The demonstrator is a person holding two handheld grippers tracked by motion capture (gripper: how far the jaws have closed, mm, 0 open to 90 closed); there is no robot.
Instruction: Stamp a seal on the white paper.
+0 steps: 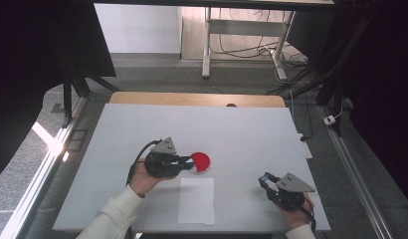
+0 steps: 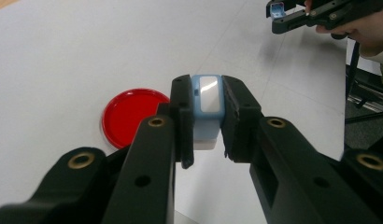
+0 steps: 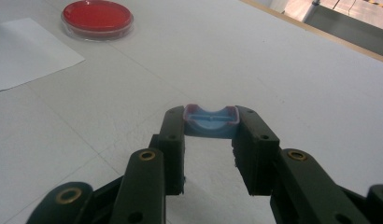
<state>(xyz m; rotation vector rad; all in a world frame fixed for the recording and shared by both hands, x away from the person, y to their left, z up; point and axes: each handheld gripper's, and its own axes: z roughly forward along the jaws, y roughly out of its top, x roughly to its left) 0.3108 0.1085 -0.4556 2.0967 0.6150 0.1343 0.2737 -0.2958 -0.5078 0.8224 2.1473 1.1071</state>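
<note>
A person is sitting at a white table, holding a black two-jaw gripper in each hand.

The left gripper is clamping a small pale-blue rounded block with a glossy white face. The block is sitting between the jaw tips, pressed on both sides, with its shiny face turned up toward the gripper's camera and a paler lower part showing beneath. In the high view the left gripper is lying nearly level above the table, its tips just beside a round red shallow dish with a clear plastic rim. In the left gripper view that dish is resting on the table just left of the jaws, its inside a flat, even red.

The right gripper is pinching a small light-blue plastic piece with a curved, scooped top and a thin pinkish edge. The piece is spanning the gap between the two jaw tips. In the high view the right gripper is hovering near the table's right front, well apart from the dish.

A white rectangular sheet of paper is lying flat on the table between the two hands, just in front of the dish.
</note>
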